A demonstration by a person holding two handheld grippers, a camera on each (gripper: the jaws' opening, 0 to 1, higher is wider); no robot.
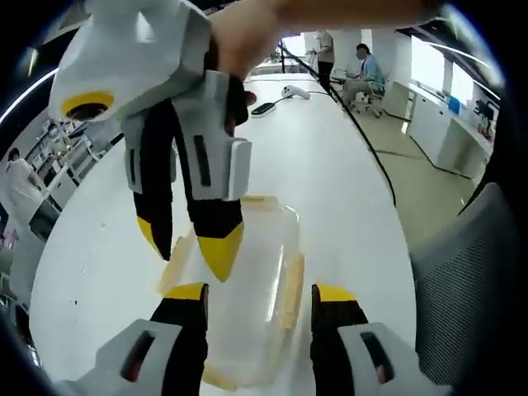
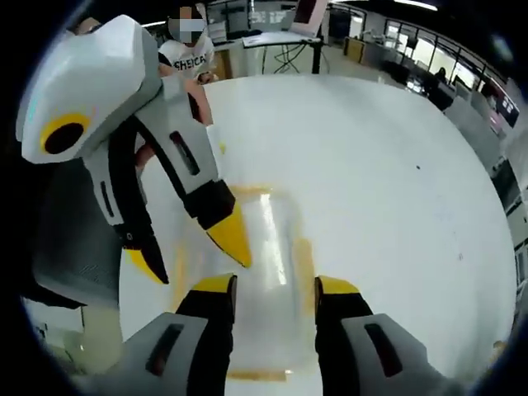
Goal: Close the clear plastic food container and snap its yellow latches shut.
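Both views look down, close, from opposite sides, sharing the container (image 1: pixel 247 289) (image 2: pixel 264 272).

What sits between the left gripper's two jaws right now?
In the left gripper view, the clear container with yellow latches lies between the open left gripper jaws; the right gripper reaches onto its lid.

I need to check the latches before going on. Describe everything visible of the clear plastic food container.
The clear plastic food container is a see-through rectangular box with pale yellow latches along its sides, lying flat on the white table with its lid on. In the left gripper view it sits between the left gripper jaws, with the right gripper tips coming down at its far left edge. Whether the latches are snapped shut cannot be told.
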